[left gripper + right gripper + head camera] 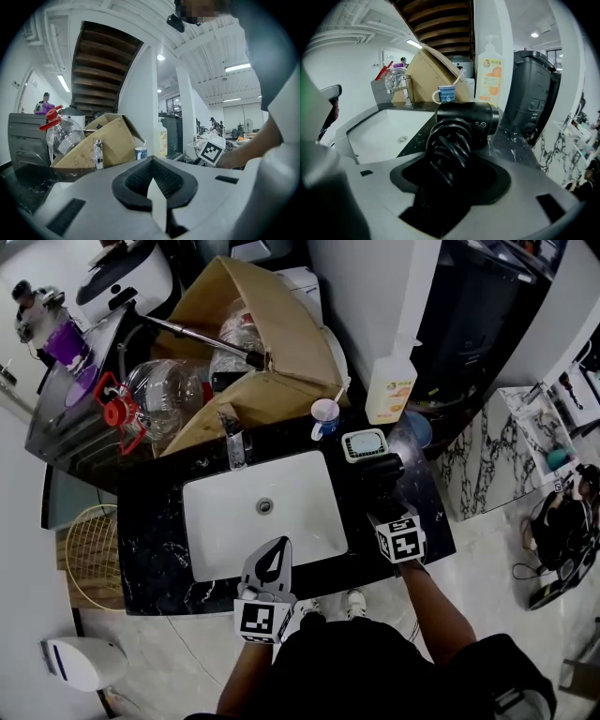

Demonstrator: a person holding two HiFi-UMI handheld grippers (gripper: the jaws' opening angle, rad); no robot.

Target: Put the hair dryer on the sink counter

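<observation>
A black hair dryer [380, 472], its cord coiled round the handle, is over the black marble sink counter [150, 521] just right of the white basin [281, 521]. My right gripper [382, 493] is shut on it from the near side. In the right gripper view the dryer's barrel [466, 118] lies crosswise low over the counter [508, 140], and the coiled cord fills the gap between the jaws of my right gripper [450, 173]. My left gripper [277, 545] hangs over the basin's front edge, shut and holding nothing; its left gripper view shows the tips [157, 197] pressed together.
Behind the basin are a chrome tap [234, 442], a mug with a toothbrush [325, 416], a soap dish [365, 444] and a pump bottle [391, 381]. A cardboard box [253, 343] and a large water jug [164, 390] crowd the back left. A wire basket [94, 549] stands on the floor at left.
</observation>
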